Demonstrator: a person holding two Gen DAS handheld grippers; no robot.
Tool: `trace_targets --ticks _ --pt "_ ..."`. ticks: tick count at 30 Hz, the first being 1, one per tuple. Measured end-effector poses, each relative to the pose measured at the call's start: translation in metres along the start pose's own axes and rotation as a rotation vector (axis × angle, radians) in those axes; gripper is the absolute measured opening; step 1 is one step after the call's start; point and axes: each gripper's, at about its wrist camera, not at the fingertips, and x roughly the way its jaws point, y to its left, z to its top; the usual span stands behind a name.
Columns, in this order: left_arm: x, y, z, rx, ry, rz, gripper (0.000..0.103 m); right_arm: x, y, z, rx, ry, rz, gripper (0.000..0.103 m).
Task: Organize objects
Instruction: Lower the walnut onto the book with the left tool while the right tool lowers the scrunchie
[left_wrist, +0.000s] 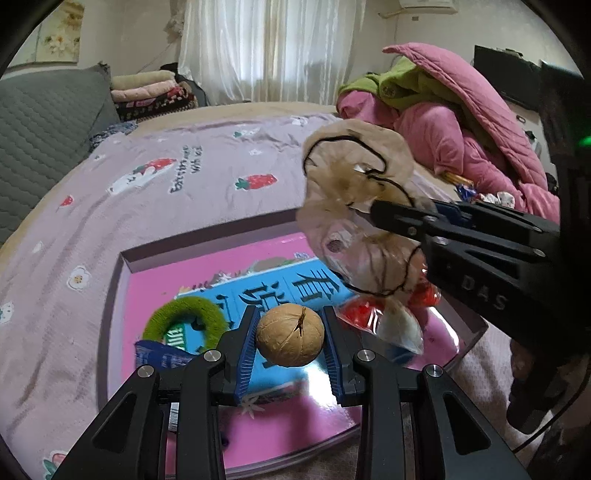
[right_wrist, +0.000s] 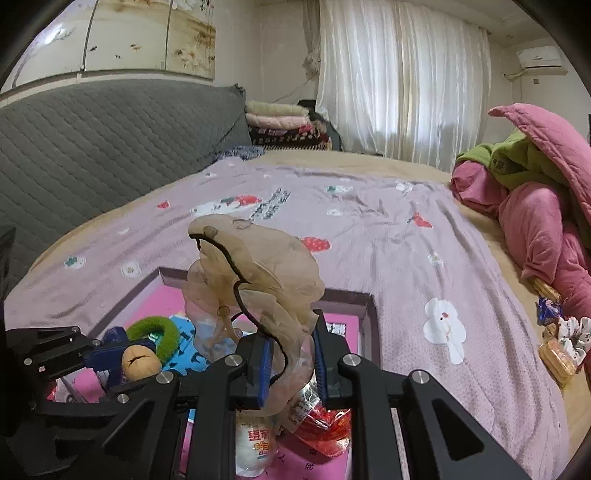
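Observation:
My left gripper (left_wrist: 290, 341) is shut on a tan walnut (left_wrist: 290, 339) and holds it above the tray (left_wrist: 114, 288), which has a pink book lying in it. It also shows in the right wrist view (right_wrist: 138, 362). My right gripper (right_wrist: 291, 363) is shut on a sheer beige scrunchie with black trim (right_wrist: 255, 273), held over the tray (right_wrist: 365, 306); the scrunchie also shows in the left wrist view (left_wrist: 354, 177). A green fuzzy hair ring (left_wrist: 184, 317) and a red-and-white snack packet (right_wrist: 317, 421) lie in the tray.
The tray sits on a bed with a lilac strawberry-print sheet (left_wrist: 166, 177). A pink quilt pile (right_wrist: 546, 221) lies at the right, with snacks and a white scrunchie (right_wrist: 569, 339) beside it. A grey headboard (right_wrist: 110, 140) is at the left, folded blankets behind.

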Motion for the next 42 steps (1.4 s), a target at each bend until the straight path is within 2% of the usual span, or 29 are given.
trace_targets --ticks 17,26,34,37,42 --pt "0.016 0.002 -0.007 0.001 0.058 -0.004 0.034 0.025 0.009 -0.01 -0.051 0.08 -0.019 0.02" --pt "0.019 0.005 -0.009 -0.018 0.07 -0.002 0.034 0.028 0.009 -0.013 -0.054 0.092 -0.038 0.022" --pt "0.022 0.005 -0.01 -0.019 0.08 -0.007 0.034 0.032 0.004 -0.012 -0.037 0.108 -0.064 0.029" --pt "0.023 0.005 -0.01 -0.017 0.084 -0.006 0.034 0.031 0.001 -0.011 -0.027 0.111 -0.072 0.036" --pt "0.026 0.003 -0.012 -0.007 0.094 -0.015 0.034 0.028 -0.002 -0.009 -0.013 0.097 -0.069 0.055"
